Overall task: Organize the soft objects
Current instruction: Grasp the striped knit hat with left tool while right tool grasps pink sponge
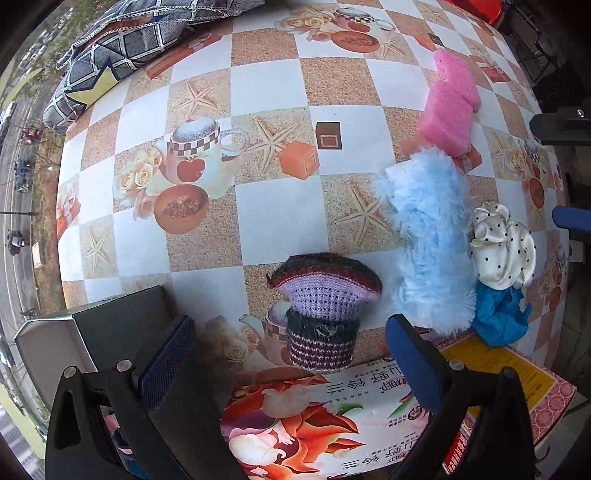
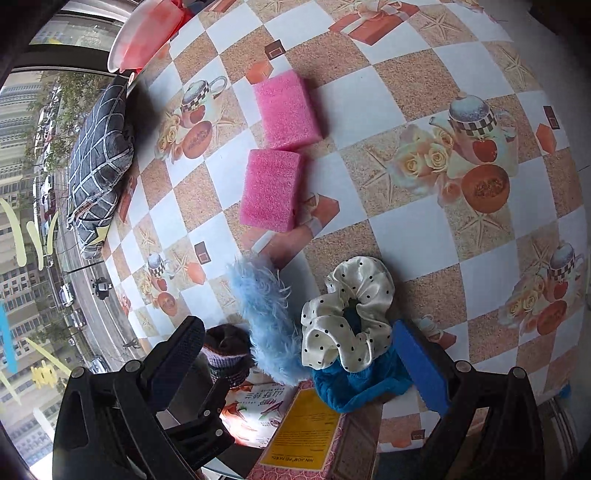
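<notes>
My left gripper point(image 1: 288, 343) is open and empty, its jaws on either side of a purple knitted hat point(image 1: 325, 295) that stands just ahead of them. A fluffy light-blue piece point(image 1: 428, 240) lies to the hat's right. A white polka-dot scrunchie point(image 1: 502, 247) rests on a blue knit cloth point(image 1: 498, 317). Two pink sponges point(image 1: 450, 99) lie farther back. My right gripper point(image 2: 306, 354) is open and empty, with the scrunchie point(image 2: 347, 314) and blue cloth point(image 2: 354, 384) between its fingers, the fluffy piece point(image 2: 266, 317) to their left and the hat point(image 2: 225, 354) by the left finger. The sponges point(image 2: 273, 188) lie ahead.
A flat printed box point(image 1: 332, 424) lies at the near table edge, partly under the soft things; it also shows in the right wrist view point(image 2: 303, 432). A dark plaid cushion point(image 1: 110, 55) sits at the far left corner of the checked tablecloth point(image 1: 266, 214). A red basin point(image 2: 147, 33) stands beyond the cushion point(image 2: 99, 155).
</notes>
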